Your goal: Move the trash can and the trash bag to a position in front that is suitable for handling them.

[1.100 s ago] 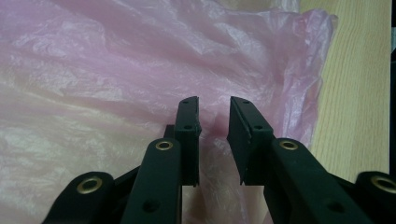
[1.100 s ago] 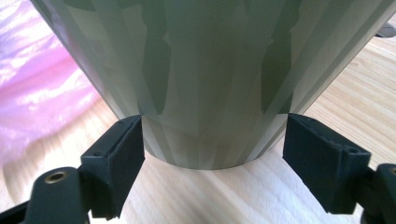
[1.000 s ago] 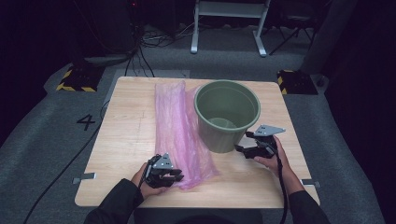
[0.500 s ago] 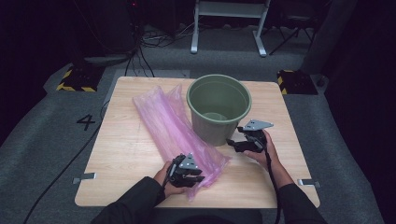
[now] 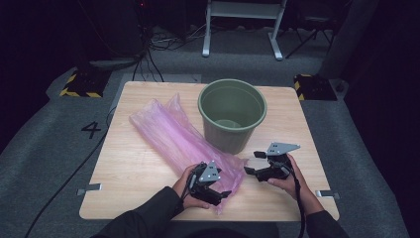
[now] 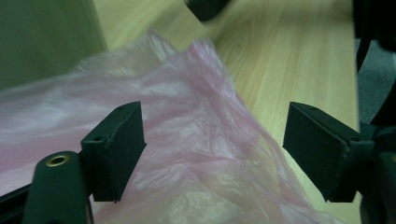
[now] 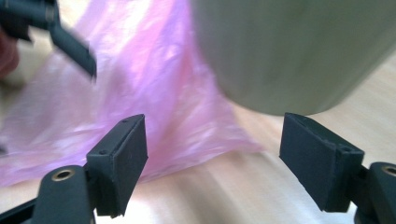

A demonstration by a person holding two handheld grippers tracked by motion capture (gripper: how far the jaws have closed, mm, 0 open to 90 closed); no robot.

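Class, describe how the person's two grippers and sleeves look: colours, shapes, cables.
Both the left gripper and the right gripper are black, each topped by a grey three-cornered plate. Their fingers are flat black blocks. A black cable trails from the right one. The sleeves are dark.

Pink plastic bag (image 5: 178, 136) – crumpled, lying flat, touching green bin (image 5: 232, 115)

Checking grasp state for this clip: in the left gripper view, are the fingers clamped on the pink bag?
No, the left gripper fingers stand wide apart, with the pink bag lying loose between them.
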